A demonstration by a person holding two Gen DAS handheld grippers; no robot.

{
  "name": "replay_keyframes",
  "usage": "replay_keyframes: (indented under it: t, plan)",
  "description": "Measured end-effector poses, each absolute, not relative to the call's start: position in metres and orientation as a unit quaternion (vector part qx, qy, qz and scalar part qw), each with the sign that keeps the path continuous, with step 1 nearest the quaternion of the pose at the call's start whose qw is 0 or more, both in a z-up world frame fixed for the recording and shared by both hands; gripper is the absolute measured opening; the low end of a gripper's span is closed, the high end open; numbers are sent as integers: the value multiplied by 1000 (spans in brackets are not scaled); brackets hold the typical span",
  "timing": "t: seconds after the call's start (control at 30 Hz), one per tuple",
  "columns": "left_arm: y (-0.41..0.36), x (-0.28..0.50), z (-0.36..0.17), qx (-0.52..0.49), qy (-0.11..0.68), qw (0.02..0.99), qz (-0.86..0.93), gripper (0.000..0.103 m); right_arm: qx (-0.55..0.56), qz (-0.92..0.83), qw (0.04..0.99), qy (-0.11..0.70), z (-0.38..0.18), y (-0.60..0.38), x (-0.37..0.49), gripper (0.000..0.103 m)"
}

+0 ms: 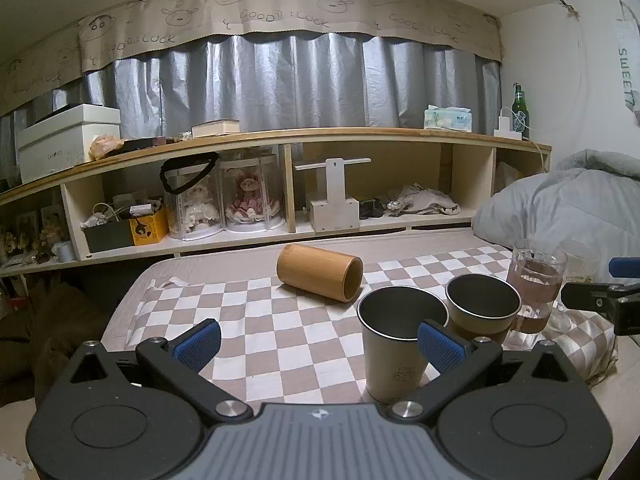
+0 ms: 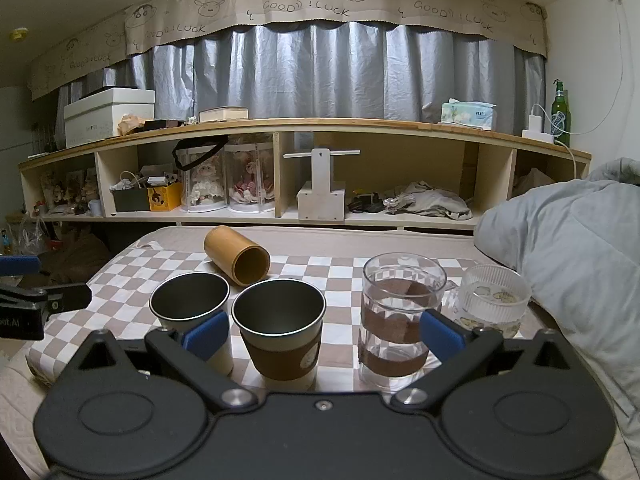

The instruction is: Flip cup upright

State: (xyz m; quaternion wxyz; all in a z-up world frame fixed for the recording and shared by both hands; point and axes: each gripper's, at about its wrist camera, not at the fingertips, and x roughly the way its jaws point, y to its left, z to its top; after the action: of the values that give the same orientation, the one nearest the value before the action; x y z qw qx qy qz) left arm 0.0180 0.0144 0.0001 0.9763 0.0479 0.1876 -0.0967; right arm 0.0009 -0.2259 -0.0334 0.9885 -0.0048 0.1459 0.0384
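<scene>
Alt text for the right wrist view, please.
A bamboo cup lies on its side on the checkered cloth, mouth toward the camera, behind two upright metal cups. The open right gripper hovers nearby, holding nothing.

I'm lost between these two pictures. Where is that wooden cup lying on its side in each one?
Left wrist view: the wooden cup lies centre frame on the checkered cloth, behind and left of the two metal cups, mouth facing right.
Right wrist view: the wooden cup sits left of centre, behind the same metal cups.
Shared landmark: the white wooden stand in the shelf behind.
</scene>
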Motion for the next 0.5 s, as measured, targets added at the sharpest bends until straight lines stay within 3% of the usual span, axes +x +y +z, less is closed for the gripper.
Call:
replay_keyframes:
  t: [0.5]
  plan:
    - [15,18,-1,48,187,976,-97,103,-5,34,989,143,-31,-228,-1,103]
